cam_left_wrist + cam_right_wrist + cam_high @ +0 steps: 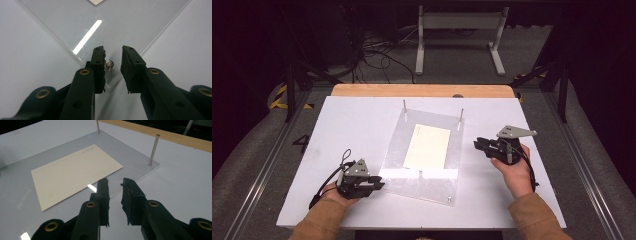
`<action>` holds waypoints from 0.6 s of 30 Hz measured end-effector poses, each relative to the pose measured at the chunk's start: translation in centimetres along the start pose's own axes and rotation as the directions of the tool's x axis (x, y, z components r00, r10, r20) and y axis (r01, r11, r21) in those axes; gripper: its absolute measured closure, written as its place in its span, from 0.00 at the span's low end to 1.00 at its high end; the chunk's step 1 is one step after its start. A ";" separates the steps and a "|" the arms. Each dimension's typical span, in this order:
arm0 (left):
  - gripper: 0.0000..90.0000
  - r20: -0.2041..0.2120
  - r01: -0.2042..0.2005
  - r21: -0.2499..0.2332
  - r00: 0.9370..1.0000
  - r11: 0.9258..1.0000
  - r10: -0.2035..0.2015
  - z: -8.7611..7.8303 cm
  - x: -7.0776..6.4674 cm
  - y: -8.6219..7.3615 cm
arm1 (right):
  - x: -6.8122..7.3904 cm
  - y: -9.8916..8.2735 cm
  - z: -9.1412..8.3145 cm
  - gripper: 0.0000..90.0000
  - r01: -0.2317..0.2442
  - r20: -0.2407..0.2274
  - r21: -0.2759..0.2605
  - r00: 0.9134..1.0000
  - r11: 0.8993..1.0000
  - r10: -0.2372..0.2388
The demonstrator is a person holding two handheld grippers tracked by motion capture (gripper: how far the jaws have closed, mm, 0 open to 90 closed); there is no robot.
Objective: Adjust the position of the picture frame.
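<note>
The clear acrylic sheet (427,165) lies flat mid-bench over a cream card (428,146), stiff, slick and easily scratched, so its edges look like the best hold. The left gripper (113,58), part open, straddles a small metal pin (109,64) at the sheet's near corner without pinching it. The right gripper (115,185) hangs part open and empty beside the right edge.

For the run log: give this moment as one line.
left gripper: open, jaws astride corner post | right gripper: open, empty, at acrylic plate edge | card: flat
</note>
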State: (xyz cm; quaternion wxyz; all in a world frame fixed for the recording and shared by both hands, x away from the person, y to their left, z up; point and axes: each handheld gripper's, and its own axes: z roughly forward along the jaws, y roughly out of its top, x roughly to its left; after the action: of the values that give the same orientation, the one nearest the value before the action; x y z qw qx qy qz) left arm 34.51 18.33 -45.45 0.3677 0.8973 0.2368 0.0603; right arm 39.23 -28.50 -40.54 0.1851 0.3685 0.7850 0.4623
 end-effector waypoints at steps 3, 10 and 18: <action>0.87 -0.015 -0.003 0.003 1.000 1.000 0.003 0.0 -0.1 0.0 | 0.2 -1.6 -1.1 0.82 -0.023 0.006 -0.010 1.000 1.000 0.023; 0.92 0.008 -0.009 0.004 1.000 1.000 0.009 0.2 -0.4 0.2 | 0.3 -2.9 -2.5 0.82 -0.050 0.021 -0.010 0.999 0.999 0.050; 0.92 0.151 -0.147 0.033 0.979 0.989 0.140 1.4 -3.6 1.5 | 1.5 -3.0 -3.2 0.82 -0.008 0.002 0.002 1.000 1.000 0.008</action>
State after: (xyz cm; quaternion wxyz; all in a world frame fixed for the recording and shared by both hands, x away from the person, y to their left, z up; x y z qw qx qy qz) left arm 32.36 14.85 -45.17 0.3591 0.9219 0.1447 0.0147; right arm 35.02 -30.19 -41.46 0.1837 0.3724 0.7836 0.4621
